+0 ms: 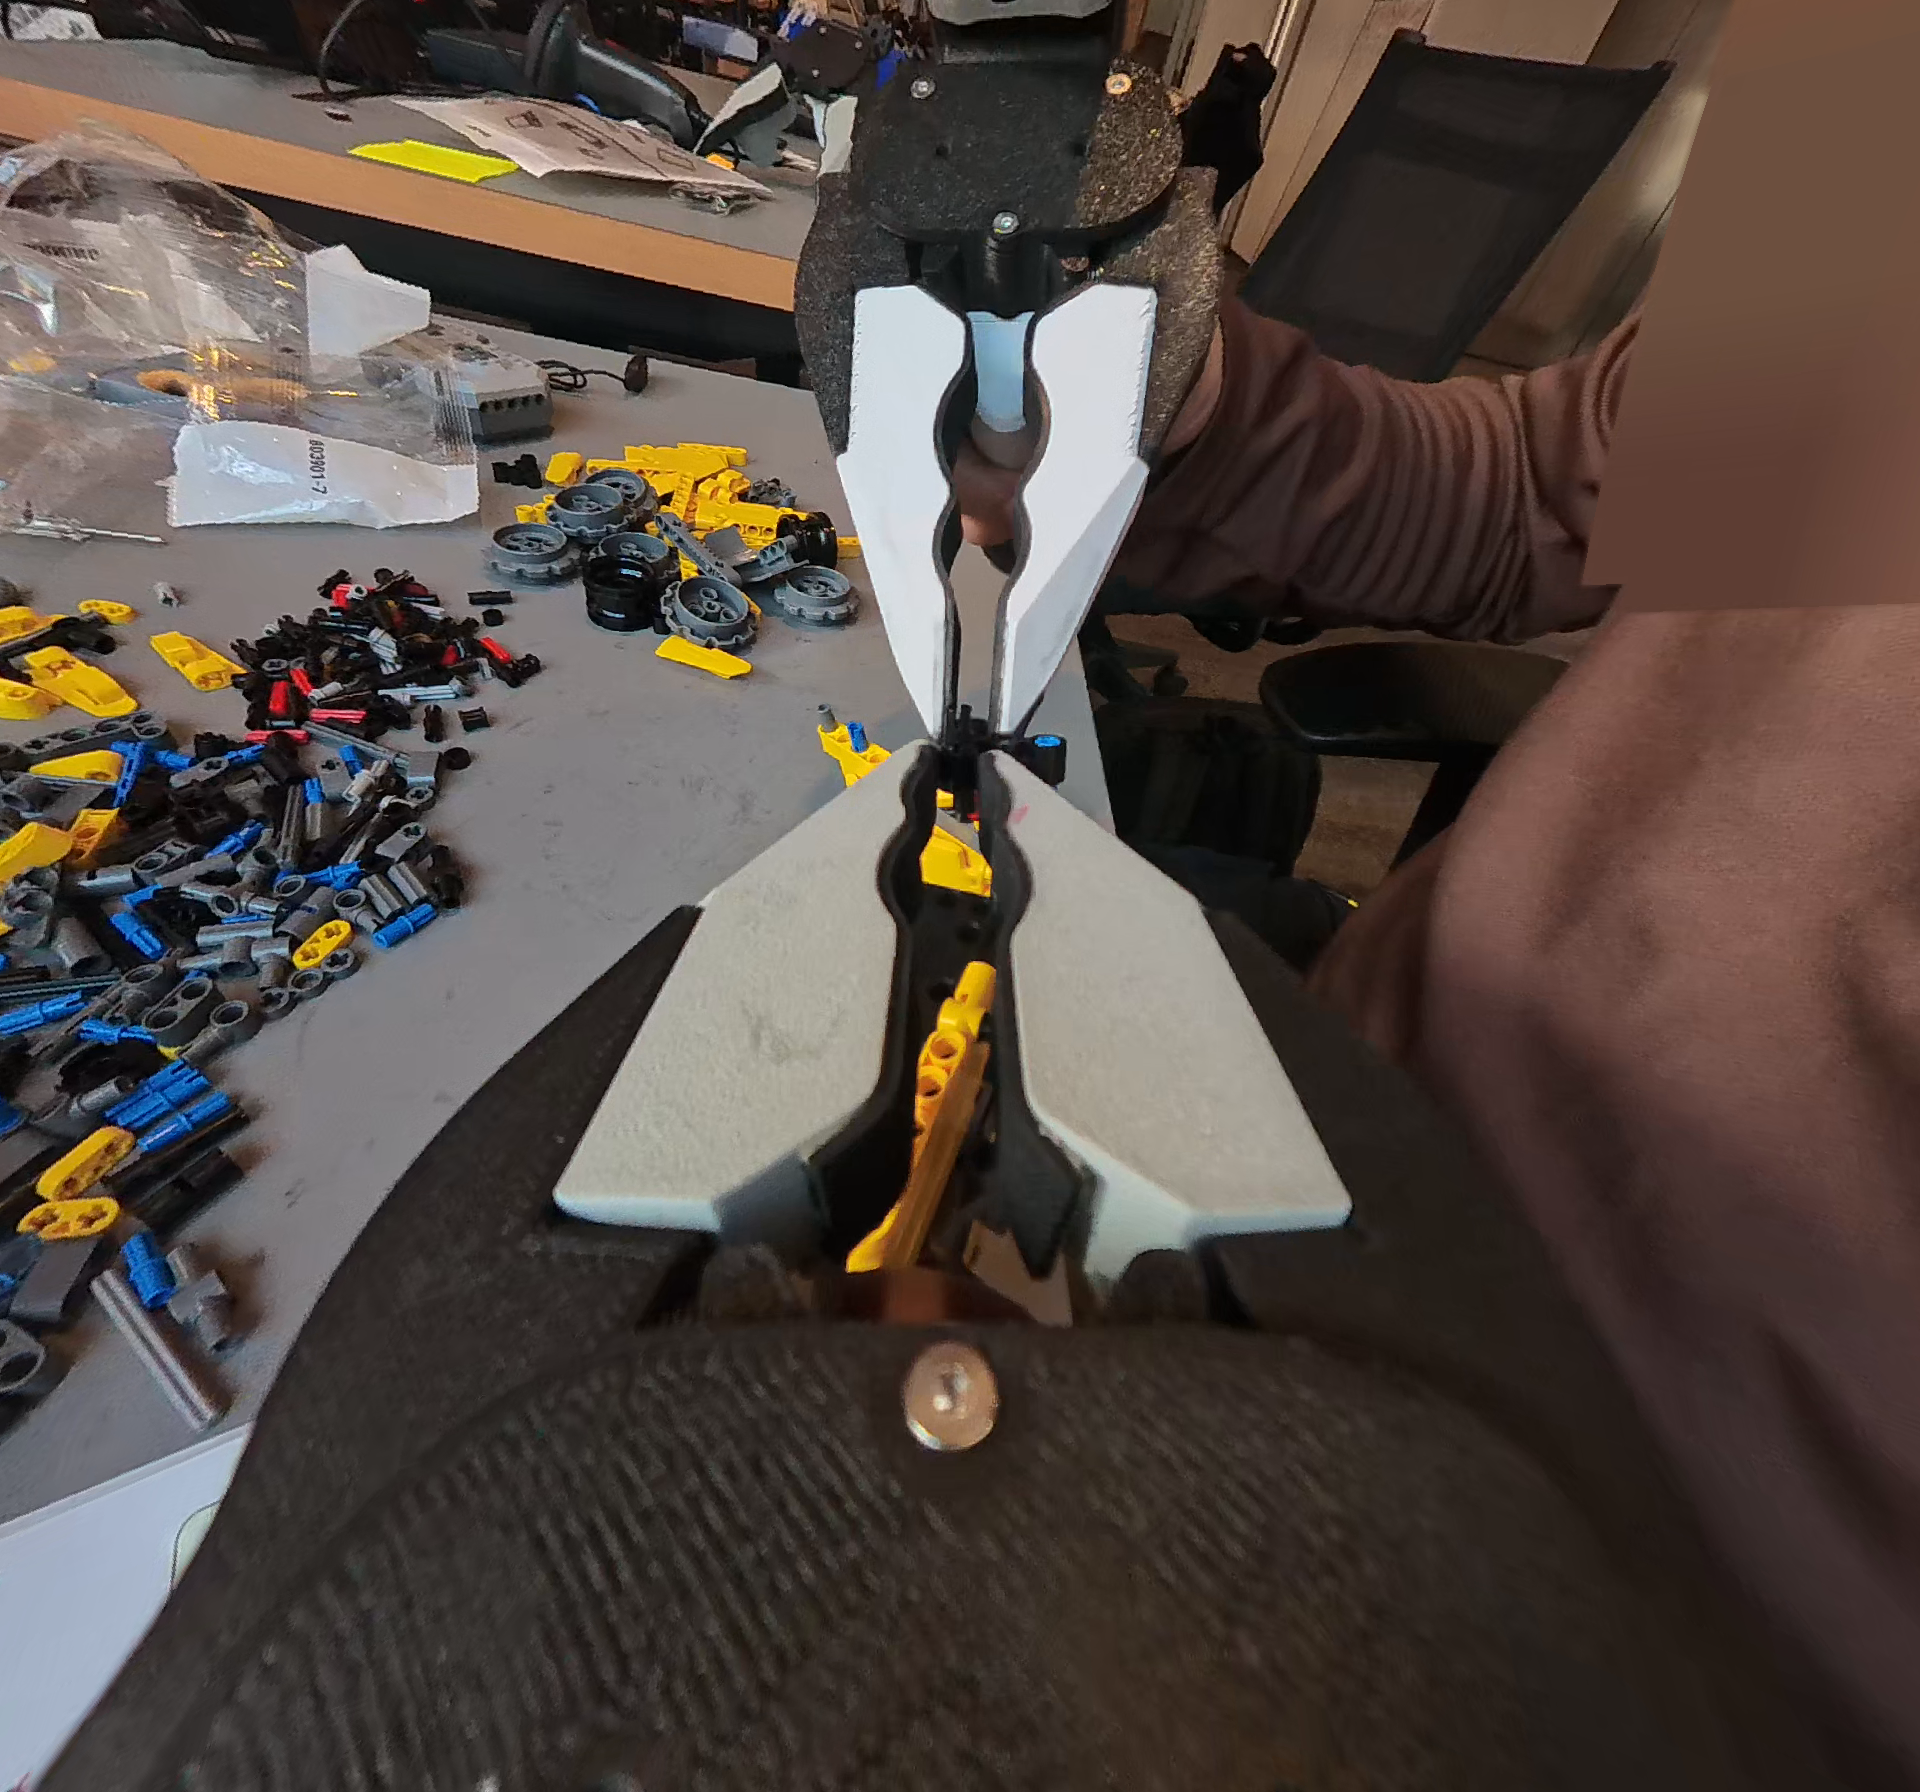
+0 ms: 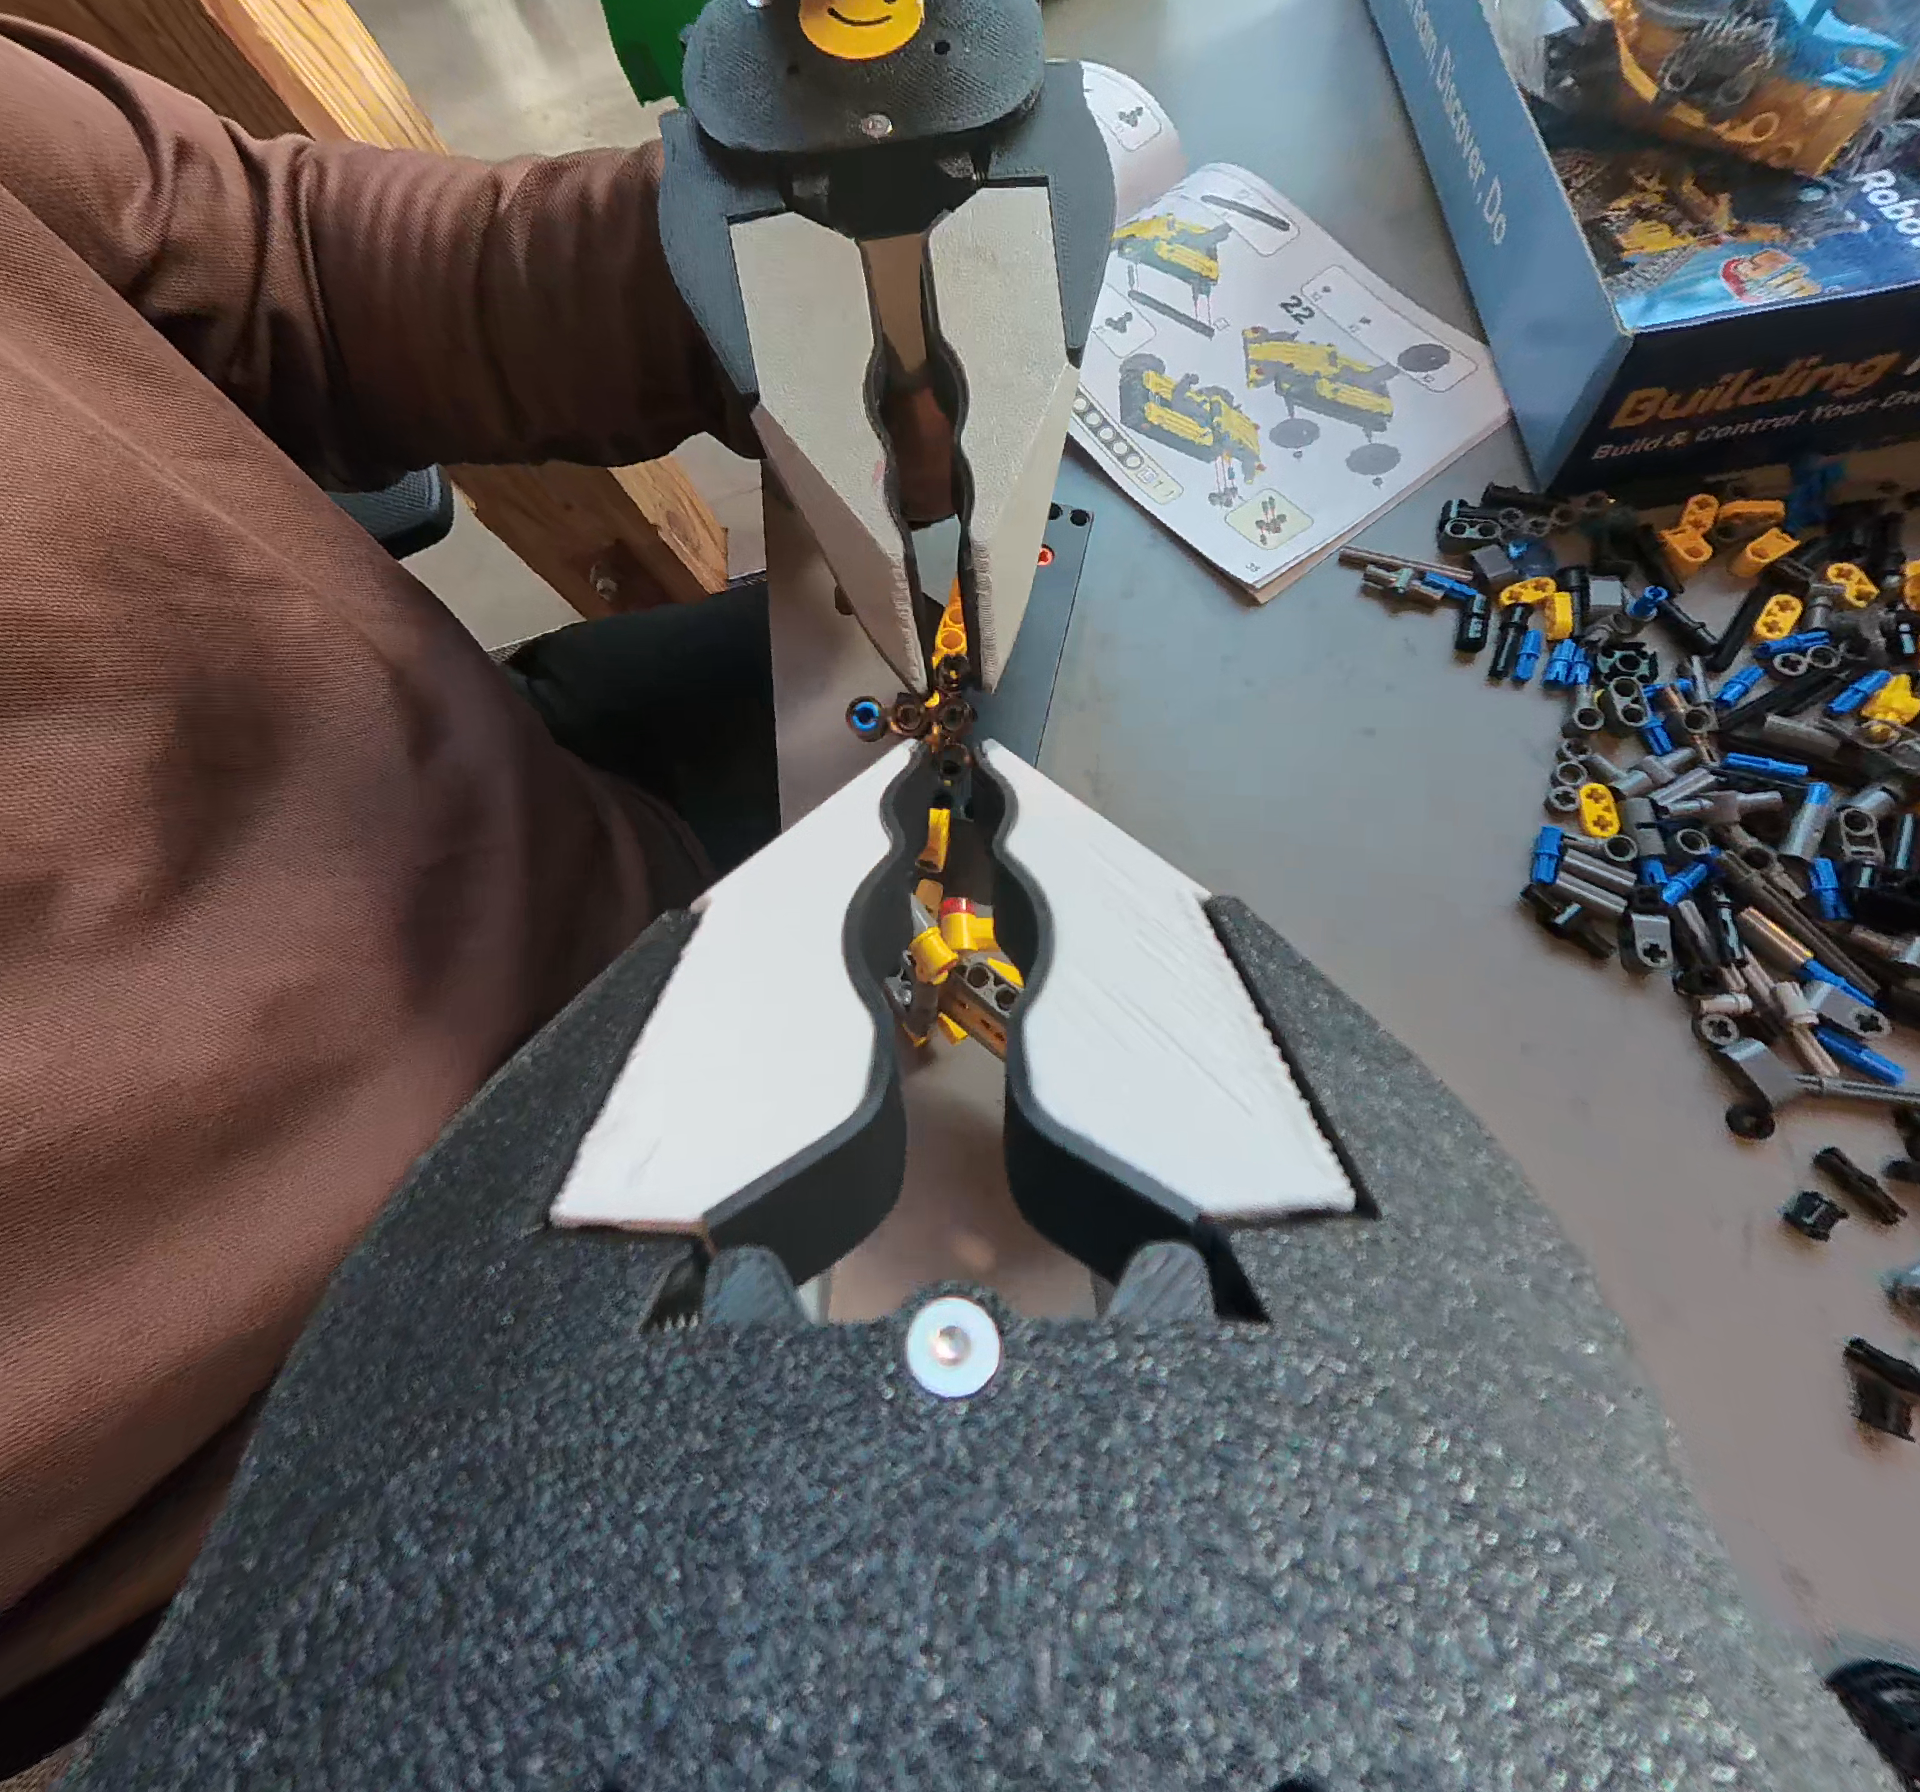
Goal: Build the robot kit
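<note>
- Centrally in the left wrist view, the left tool (image 1: 961, 766) has its fingers pressed together on a black-and-yellow brick assembly (image 1: 951, 1046), which runs lengthwise in the narrow gap between them.
- Directly opposite, the right tool (image 1: 971, 719) points down from the upper centre of the frame; its tips meet the left tool's tips on the same assembly.
- In the right wrist view, the right tool (image 2: 948, 755) pinches the assembly (image 2: 956, 963) at its tips; yellow and grey parts show in the gap behind them.
- The left tool (image 2: 951, 677) descends from the top centre of that view, closed on the assembly's far end.
- Both tools hold the assembly above the edge of the grey table (image 1: 623, 807).
- Loose bricks (image 1: 208, 859) lie at the left of the left wrist view, with grey wheels (image 1: 665, 568) beyond them and a clear plastic bag (image 1: 156, 340) at upper left.
- An instruction booklet (image 2: 1278, 371) and a blue box (image 2: 1662, 184) lie at the upper right of the right wrist view.
</note>
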The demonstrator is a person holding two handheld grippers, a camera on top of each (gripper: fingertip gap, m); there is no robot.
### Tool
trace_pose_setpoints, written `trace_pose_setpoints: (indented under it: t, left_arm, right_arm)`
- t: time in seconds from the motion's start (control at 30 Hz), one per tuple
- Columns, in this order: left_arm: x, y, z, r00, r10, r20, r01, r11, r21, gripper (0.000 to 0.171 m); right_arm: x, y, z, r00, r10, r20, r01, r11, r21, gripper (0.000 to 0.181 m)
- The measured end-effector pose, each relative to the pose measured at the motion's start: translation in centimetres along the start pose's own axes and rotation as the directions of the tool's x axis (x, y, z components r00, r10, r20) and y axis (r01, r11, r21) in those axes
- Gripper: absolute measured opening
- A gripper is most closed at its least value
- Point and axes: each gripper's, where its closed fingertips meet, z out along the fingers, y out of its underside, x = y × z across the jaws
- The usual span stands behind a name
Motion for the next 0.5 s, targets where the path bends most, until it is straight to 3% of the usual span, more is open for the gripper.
trace_pose_setpoints:
  t: [0.17, 0.27, 0.33, 0.43, 0.5]
  left_arm:
    - [-0.3, 0.1, 0.0, 0.999, -0.035, 0.009, 0.035, 0.999, -0.002, 0.005]
    - [-0.6, 0.8, -0.1, 0.998, -0.054, 0.017, 0.055, 0.997, -0.061, 0.005]
    - [-1.5, 1.5, -0.6, 0.998, -0.002, 0.067, 0.011, 0.991, -0.135, 0.021]
    - [-2.0, 0.8, -1.8, 0.998, 0.004, 0.070, 0.007, 0.988, -0.157, 0.023]
    - [-1.9, 1.1, -2.1, 0.999, 0.008, 0.046, 0.002, 0.977, -0.211, 0.042]
  right_arm:
    - [0.1, -0.1, 0.1, 0.999, 0.031, 0.033, -0.031, 1.000, 0.001, 0.003]
    - [0.3, 0.2, 0.1, 0.996, 0.086, 0.036, -0.084, 0.995, -0.043, 0.003]
    - [0.8, 0.9, 0.2, 0.994, 0.110, 0.005, -0.109, 0.988, -0.105, 0.003]
    - [1.0, 1.3, 0.3, 0.991, 0.131, -0.021, -0.133, 0.980, -0.149, 0.003]
    - [1.1, 1.4, 0.4, 0.990, 0.136, -0.033, -0.140, 0.976, -0.167, 0.003]
